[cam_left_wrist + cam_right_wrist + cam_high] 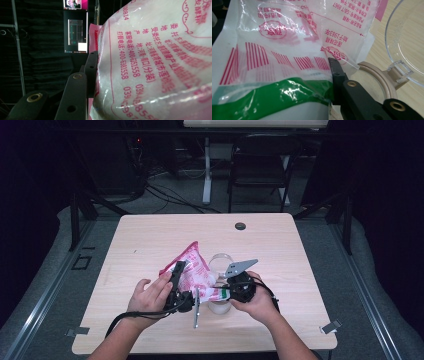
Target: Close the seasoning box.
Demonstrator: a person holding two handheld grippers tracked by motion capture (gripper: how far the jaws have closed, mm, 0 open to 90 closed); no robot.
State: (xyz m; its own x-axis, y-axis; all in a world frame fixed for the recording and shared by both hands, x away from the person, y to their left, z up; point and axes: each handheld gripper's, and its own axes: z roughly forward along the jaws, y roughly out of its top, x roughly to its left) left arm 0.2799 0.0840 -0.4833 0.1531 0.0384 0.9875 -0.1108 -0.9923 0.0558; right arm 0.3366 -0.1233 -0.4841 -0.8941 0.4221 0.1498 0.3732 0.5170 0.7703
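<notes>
**Bag of white granules held over an open container, mid-worktop**

Bag [192,270], pink-and-white printed plastic with a green band, raised and tilted near the centre of the pale wooden worktop [150,235]; upper corner pointing away from the person, lower end over the clear container [220,285]. Left gripper [177,280] clamped on the bag's bulging side, jaws partly spread by its bulk; in the left gripper view, one black jaw pressed flat against the printed film [150,62]. Right gripper [227,292] pinched shut on the thin lower end of the bag; in the right gripper view, jaw tip biting the crinkled film [287,50] just above the green band, beside the container's beige rim [384,82] and its hinged clear lid [407,37], swung open. Left hand [150,297] and right hand [257,302] close together near the front edge. Small dark round grommet [240,226] near the far edge, well apart from the work. Wide bare surface left, right and beyond the bag; narrower strip between the hands and the front edge. Folding chair [260,165] on the floor behind the far edge.
</notes>
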